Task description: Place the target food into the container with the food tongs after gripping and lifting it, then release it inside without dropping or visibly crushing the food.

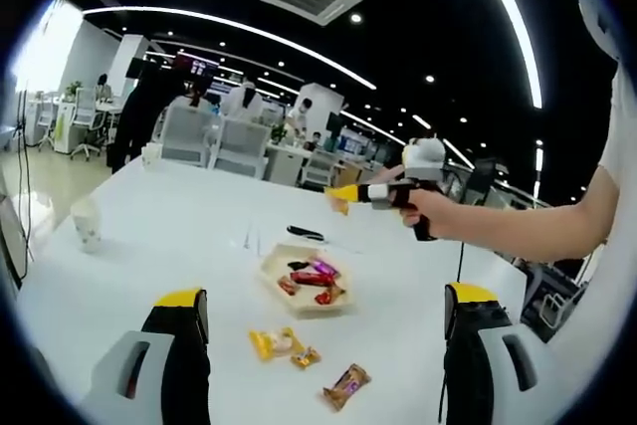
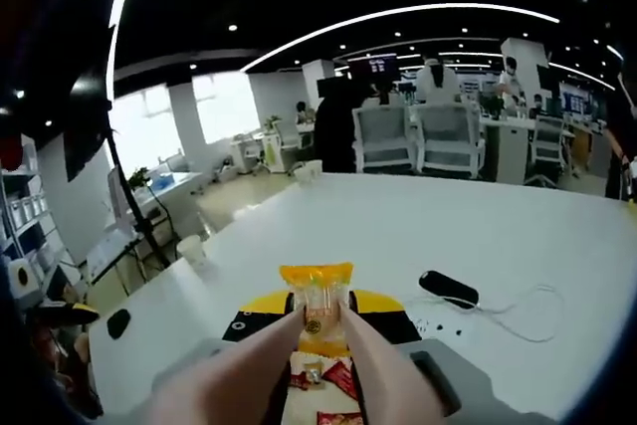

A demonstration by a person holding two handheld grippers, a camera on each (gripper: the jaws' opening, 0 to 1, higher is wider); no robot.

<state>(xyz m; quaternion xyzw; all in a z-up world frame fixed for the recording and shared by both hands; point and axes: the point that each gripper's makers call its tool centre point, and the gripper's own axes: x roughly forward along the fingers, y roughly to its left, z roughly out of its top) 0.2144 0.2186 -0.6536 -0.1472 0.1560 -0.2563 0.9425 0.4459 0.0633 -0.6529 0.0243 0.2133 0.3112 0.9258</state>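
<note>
The right gripper [image 2: 320, 330] holds tongs [image 2: 373, 365] that pinch a yellow snack packet [image 2: 317, 306], hanging upright above the container [image 1: 304, 286], probably slightly beyond it. The left gripper [image 1: 323, 345] is wide and holds nothing.

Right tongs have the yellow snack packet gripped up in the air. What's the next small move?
Probably lower the right tongs, shut on the yellow wrapped snack packet, straight toward the shallow cardboard tray of wrapped sweets. The tray shows directly beneath the packet in the right gripper view, so only a descent seems needed before releasing.
</note>
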